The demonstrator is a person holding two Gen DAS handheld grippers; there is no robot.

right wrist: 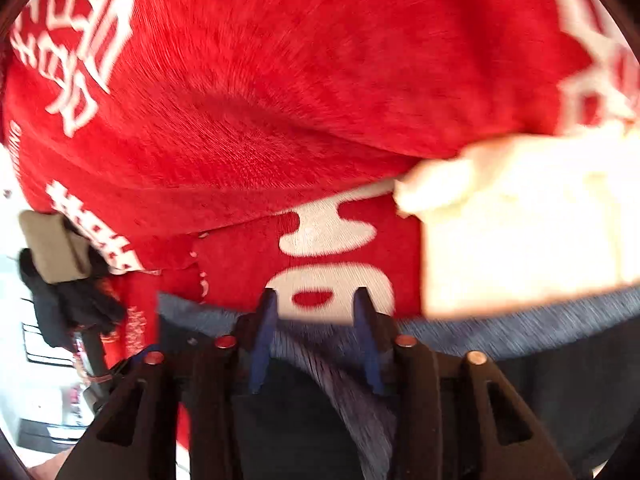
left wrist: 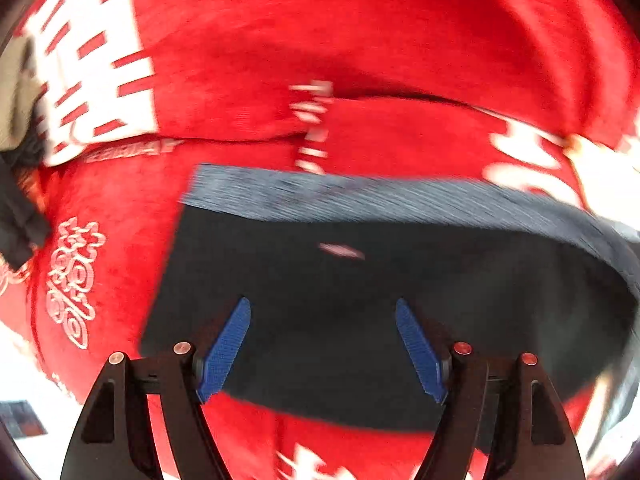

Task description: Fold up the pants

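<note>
One pair of dark pants (left wrist: 360, 320) lies on a red blanket (left wrist: 260, 60), with a grey heathered waistband (left wrist: 360, 196) running along its far edge. In the left wrist view the garment shows as a flat dark slab with one clean left edge and a small pale mark on the fabric, blurred too much to identify.

The left gripper (left wrist: 323, 312) hovers over the dark fabric with its two blue-padded fingers (left wrist: 226, 350) spread wide apart and nothing between them. Whether the tips touch the cloth cannot be told.

In the right wrist view the right gripper (right wrist: 316, 308) sits at the waistband (right wrist: 500, 336). Its two blue fingers (right wrist: 262, 344) stand a moderate gap apart, with a bunched fold of the grey band and dark pants (right wrist: 288, 420) rising between them. The fingers are not pressed together on it, and whether either pad grips the fold is unclear.

The single red blanket (right wrist: 280, 80) is plush, printed with white characters and ornaments, and rucked into several folds beyond the pants. A bright washed-out patch (right wrist: 520, 220) covers its right side in the right view. At the left edge of that view are a tan block (right wrist: 52, 246) and a black bundle (right wrist: 68, 304) just beneath it, both too blurred to name, with a pale room behind.
</note>
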